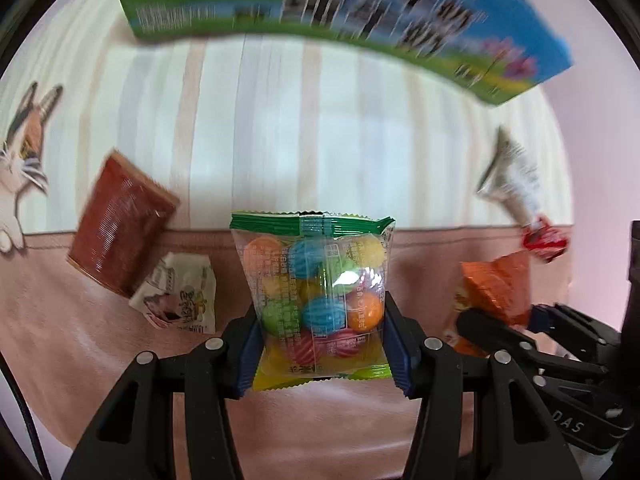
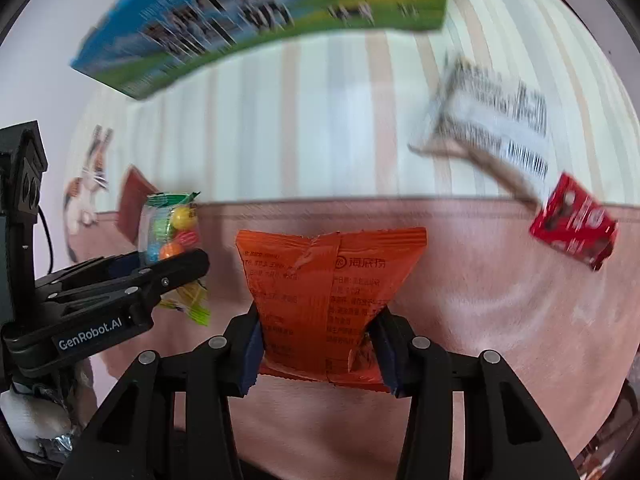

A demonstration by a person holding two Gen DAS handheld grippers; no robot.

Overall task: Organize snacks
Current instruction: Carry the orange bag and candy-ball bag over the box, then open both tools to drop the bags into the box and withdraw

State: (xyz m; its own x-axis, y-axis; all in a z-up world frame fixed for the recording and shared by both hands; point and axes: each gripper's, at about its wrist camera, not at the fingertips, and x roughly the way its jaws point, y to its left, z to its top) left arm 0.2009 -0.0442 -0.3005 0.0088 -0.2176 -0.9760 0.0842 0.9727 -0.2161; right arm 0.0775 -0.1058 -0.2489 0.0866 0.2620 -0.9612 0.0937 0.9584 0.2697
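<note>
Black fingers of the left gripper [image 1: 320, 344] clamp a clear candy bag [image 1: 316, 296] full of coloured balls, lifted above the pink cloth [image 1: 120, 360]. Beside it, the right gripper [image 2: 316, 344] pinches an orange packet [image 2: 324, 292] by its lower half. On the cloth lie a brown pouch [image 1: 120, 224] touching a white wrapper [image 1: 176, 292], a red packet [image 2: 572, 224] and a grey-white packet [image 2: 496, 128]. Farther off stands a blue-green box [image 1: 320, 8].

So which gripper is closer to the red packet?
Right. The right gripper, holding the orange bag, is nearer the red packet; the left gripper, holding candy, sits farther left.
</note>
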